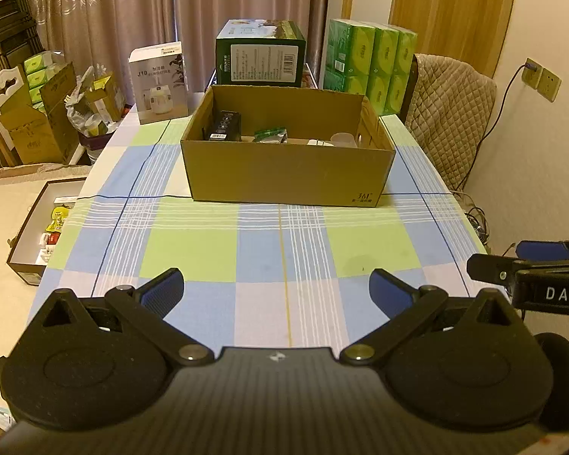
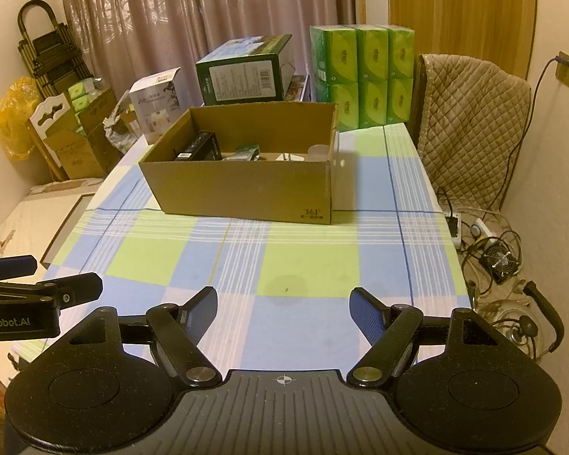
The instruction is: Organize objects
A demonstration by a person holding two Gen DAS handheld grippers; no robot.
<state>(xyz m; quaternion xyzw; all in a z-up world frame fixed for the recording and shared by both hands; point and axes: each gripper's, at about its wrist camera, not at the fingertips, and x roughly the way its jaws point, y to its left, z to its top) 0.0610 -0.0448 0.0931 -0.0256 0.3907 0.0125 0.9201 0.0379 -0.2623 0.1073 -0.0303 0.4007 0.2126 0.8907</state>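
Both of your grippers hang empty with jaws spread wide: the left gripper (image 1: 277,288) and the right gripper (image 2: 283,309), side by side over the checked tablecloth (image 1: 193,242). Nothing loose lies on the cloth, so look elsewhere for anything left to organise before you reach. The cardboard box (image 1: 288,174) sits mid-table, open-topped, holding a black carton (image 1: 225,126), a green packet (image 1: 271,134) and what may be a translucent cup (image 1: 343,139).
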